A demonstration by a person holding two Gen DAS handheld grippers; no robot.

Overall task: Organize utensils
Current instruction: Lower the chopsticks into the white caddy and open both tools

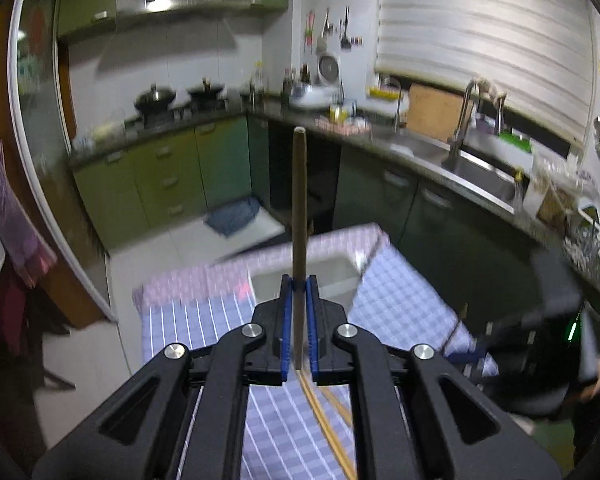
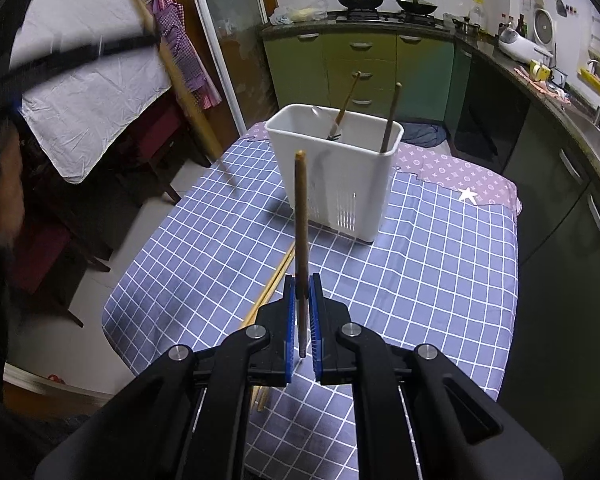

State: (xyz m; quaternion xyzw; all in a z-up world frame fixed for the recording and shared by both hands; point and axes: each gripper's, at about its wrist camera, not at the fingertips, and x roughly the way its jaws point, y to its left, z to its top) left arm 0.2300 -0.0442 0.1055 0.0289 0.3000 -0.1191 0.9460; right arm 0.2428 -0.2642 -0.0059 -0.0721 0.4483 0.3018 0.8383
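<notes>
Each gripper, left [image 1: 299,284] and right [image 2: 301,280], clamps a chopstick [image 1: 299,208] [image 2: 301,216] at frame centre, the bin [image 2: 336,172] standing beyond.

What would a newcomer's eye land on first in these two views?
Each tool clamps a dark chopstick pointing straight ahead: the left tool holds one chopstick, and the right tool holds another. Beyond the right one, a white bin stands on the checked cloth with utensils already in it. A pale pair of chopsticks lies on the cloth near the right tool.
</notes>
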